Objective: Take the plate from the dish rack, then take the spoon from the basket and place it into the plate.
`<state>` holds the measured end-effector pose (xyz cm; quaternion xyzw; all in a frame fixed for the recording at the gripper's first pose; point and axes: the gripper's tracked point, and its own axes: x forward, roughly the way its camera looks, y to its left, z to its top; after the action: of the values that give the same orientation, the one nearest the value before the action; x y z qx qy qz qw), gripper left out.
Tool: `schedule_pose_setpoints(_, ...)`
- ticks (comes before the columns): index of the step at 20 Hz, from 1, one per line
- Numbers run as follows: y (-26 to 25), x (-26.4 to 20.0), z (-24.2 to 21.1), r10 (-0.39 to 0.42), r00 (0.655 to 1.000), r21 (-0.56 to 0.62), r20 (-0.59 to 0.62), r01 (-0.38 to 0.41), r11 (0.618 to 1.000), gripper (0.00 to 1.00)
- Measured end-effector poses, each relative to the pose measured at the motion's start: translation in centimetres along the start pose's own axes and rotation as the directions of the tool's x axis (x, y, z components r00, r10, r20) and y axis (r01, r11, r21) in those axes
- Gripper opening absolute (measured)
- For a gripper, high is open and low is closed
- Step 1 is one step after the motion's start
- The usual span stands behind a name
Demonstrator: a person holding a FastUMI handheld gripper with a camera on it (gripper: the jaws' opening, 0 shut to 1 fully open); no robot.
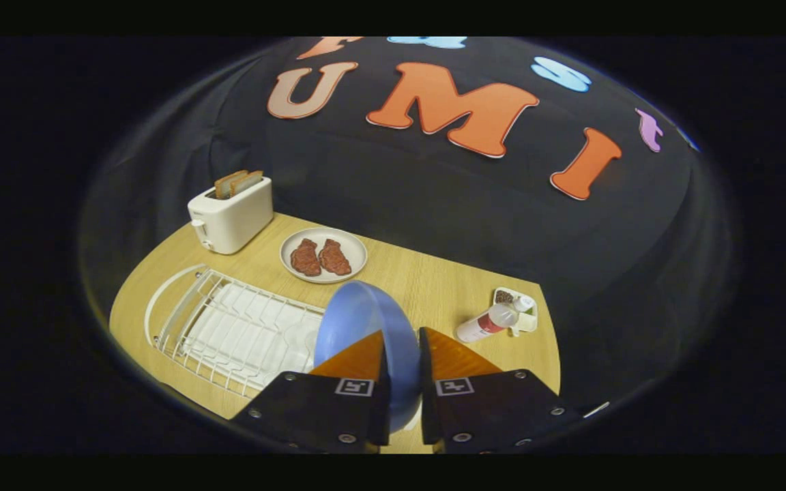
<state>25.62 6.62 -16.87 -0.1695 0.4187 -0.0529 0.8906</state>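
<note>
A light blue plate [359, 320] stands on edge between my two fingers, and my gripper [403, 341] is shut on its rim. The plate hangs above the wooden table, just to the right of the white wire dish rack [229, 327]. The rack's slots look bare. The plate's lower part is hidden between the finger blocks.
A white toaster [231, 213] with two bread slices stands at the table's far left. Beyond the fingers lies a white plate [323, 254] with two brown meat pieces. To the right a bottle [485, 324] lies on its side beside a small condiment dish [519, 307].
</note>
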Motion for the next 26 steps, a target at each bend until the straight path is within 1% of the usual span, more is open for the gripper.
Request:
schedule_pose_setpoints(1,-0.3,-0.6,-0.3,0.013,1.0,0.026,0.012,-0.014,1.0,0.18)
schedule_pose_setpoints(4,0.2,-2.9,-2.3,0.114,0.993,0.092,0.039,-0.117,0.989,0.19)
schedule_pose_setpoints(8,-0.5,-5.0,-5.0,0.165,0.983,0.106,0.079,-0.172,0.979,0.19)
schedule_pose_setpoints(11,-0.3,-6.7,-7.1,0.222,0.969,0.12,0.108,-0.234,0.965,0.19)
schedule_pose_setpoints(15,-1.0,-8.3,-10.0,0.261,0.955,0.143,0.141,-0.28,0.949,0.18)
schedule_pose_setpoints(19,-0.6,-8.8,-13.6,0.317,0.937,0.214,0.149,-0.343,0.915,0.18)
schedule_pose_setpoints(23,-1.2,-8.7,-17.7,0.348,0.928,0.276,0.135,-0.372,0.886,0.18)
schedule_pose_setpoints(26,-0.9,-8.6,-20.3,0.396,0.91,0.333,0.125,-0.414,0.847,0.18)
